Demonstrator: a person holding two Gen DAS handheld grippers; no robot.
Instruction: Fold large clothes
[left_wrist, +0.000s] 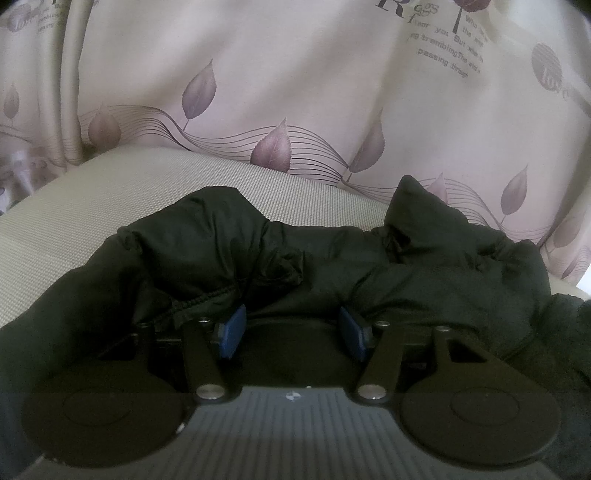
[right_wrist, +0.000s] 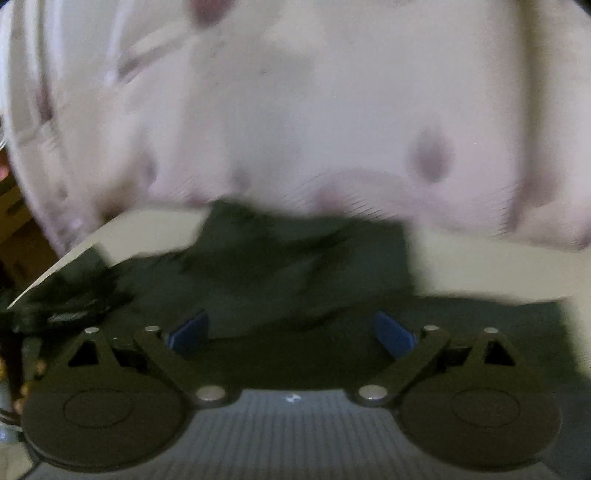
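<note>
A black padded jacket (left_wrist: 424, 266) lies bunched on a pale woven surface (left_wrist: 92, 206). My left gripper (left_wrist: 291, 310) is pushed into its near edge. Its blue pads (left_wrist: 231, 330) stand about half apart, a thick fold of the jacket fills the gap between them, and cloth covers their tips. A black drawcord (left_wrist: 199, 302) runs just left of the left pad. The right wrist view is blurred. There my right gripper (right_wrist: 291, 317) stands wide open over the jacket (right_wrist: 295, 251), with nothing pressed between its blue pads (right_wrist: 395, 332).
A pink curtain (left_wrist: 295, 74) printed with leaves and lettering hangs close behind the surface. The surface's left edge (right_wrist: 66, 254) drops off to dark clutter and brown boxes (right_wrist: 14, 218). More pale surface (right_wrist: 498, 266) shows to the right of the jacket.
</note>
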